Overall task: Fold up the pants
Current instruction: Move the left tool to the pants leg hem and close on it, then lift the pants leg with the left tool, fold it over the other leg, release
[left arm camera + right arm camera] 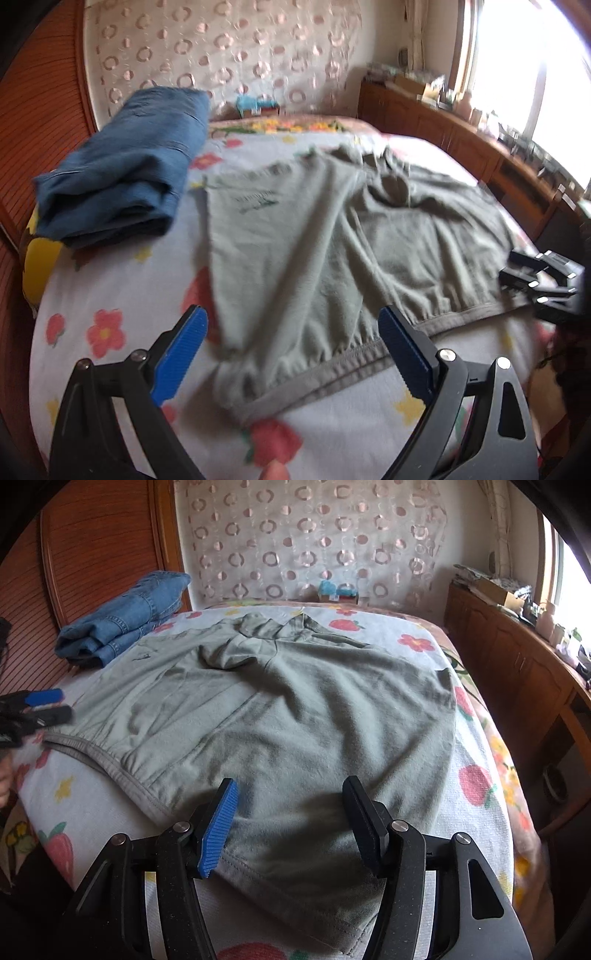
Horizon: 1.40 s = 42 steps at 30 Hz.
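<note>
Grey-green pants (295, 709) lie spread and creased on the flowered bedsheet, with the elastic waistband (332, 363) at the near left edge. My left gripper (291, 314) hovers open above the waistband, nothing between its blue pads. It also shows at the left edge of the right wrist view as the left gripper (55, 703). My right gripper (290, 786) stands open over the near hem of the pants, its pads not pressing the cloth. In the left wrist view the right gripper (532, 275) appears at the right edge.
Folded blue jeans (122, 166) rest at the far left of the bed (476, 760), near the wooden headboard (99, 546). A patterned curtain (314, 539) hangs behind. A wooden cabinet (517, 657) with clutter runs along the right under a bright window.
</note>
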Available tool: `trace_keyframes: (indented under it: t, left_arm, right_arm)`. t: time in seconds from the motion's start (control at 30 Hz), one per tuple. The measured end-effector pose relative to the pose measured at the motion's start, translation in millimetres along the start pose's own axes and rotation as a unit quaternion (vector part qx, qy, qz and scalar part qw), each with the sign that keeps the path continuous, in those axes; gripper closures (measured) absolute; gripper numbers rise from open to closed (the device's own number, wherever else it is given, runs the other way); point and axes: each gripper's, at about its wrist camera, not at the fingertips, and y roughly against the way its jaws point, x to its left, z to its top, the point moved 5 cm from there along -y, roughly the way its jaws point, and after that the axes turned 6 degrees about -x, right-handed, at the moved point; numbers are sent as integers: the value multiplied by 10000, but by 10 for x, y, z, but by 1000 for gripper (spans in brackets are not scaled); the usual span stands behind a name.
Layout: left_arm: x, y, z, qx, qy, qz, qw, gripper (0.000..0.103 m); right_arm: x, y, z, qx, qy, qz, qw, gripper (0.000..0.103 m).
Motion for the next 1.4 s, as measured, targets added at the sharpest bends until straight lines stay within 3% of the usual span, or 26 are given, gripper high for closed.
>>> trace_keyframes:
  t: [0.13,0.3,0.4,0.53,0.63,0.93,1.13,1.3,1.4]
  left_arm:
    - [179,258,-34,-269,106,39,9996,9]
    - [328,287,-131,-234,203,6,9995,9]
    - [353,277,-218,-186,212,10,9996,16]
    - [310,296,-325,-182,152,-57,9997,35]
    - [310,297,-374,-157,189,-100,9996,44]
    - [322,215,-471,19,128,3,9999,48]
    - [287,174,-479,43,98,-69,9999,81]
    - [217,235,-364,-98,35,-127,9999,98]
    - [126,323,-219,-270,-33,-207,9994,100]
  right_arm:
    - [0,8,-30,-143,45,-74,9999,42]
    - [-3,10,-32,-177,56,-113,9998,42]
    - [3,8,-32,-181,53,-106,9998,42]
    - [1,11,-33,-198,73,-141,9997,42]
    - [12,2,-28,-204,71,-141,9997,42]
    - [35,-1,-32,-272,133,-241,9993,42]
    - [37,-2,-34,-274,131,-238,9993,42]
    - [38,-4,-36,-273,123,-225,9993,42]
    - [38,-6,-36,-270,105,-211,9994,42]
